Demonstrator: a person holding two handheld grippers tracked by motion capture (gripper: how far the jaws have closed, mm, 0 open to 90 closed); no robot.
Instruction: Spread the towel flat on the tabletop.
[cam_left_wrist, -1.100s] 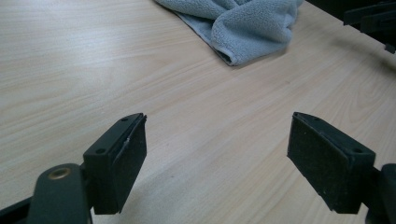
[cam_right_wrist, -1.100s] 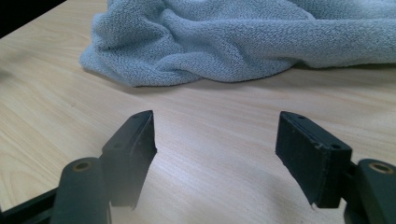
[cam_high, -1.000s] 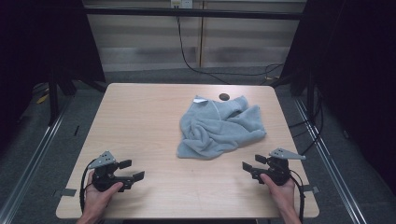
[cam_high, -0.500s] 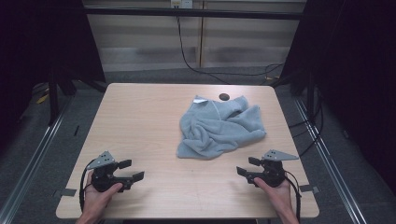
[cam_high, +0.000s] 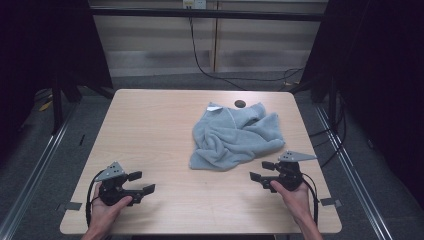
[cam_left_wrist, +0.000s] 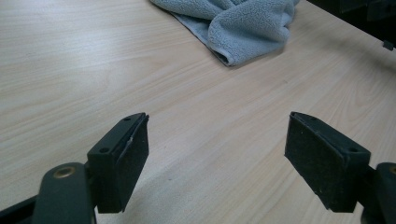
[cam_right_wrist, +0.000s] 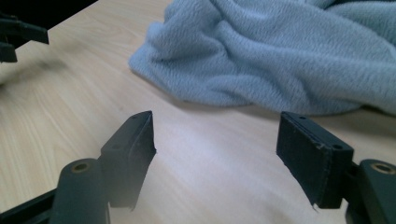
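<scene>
A crumpled light-blue fleece towel lies on the right half of the wooden table, with a small white tag at its far edge. My left gripper rests open near the front left edge, well apart from the towel, nothing between its jaws. My right gripper stands open just in front of the towel's near right edge, a short gap away. In the left gripper view the towel lies far ahead of the left gripper. In the right gripper view the towel is close beyond the right gripper.
A dark round hole sits in the tabletop at the far edge behind the towel. Black cables hang along the back wall. Metal rails run along the floor on both sides. Bare wood stretches across the table's left half.
My right gripper has shifted left and slightly forward, toward the towel's near edge. The left gripper and the towel stay where they were.
</scene>
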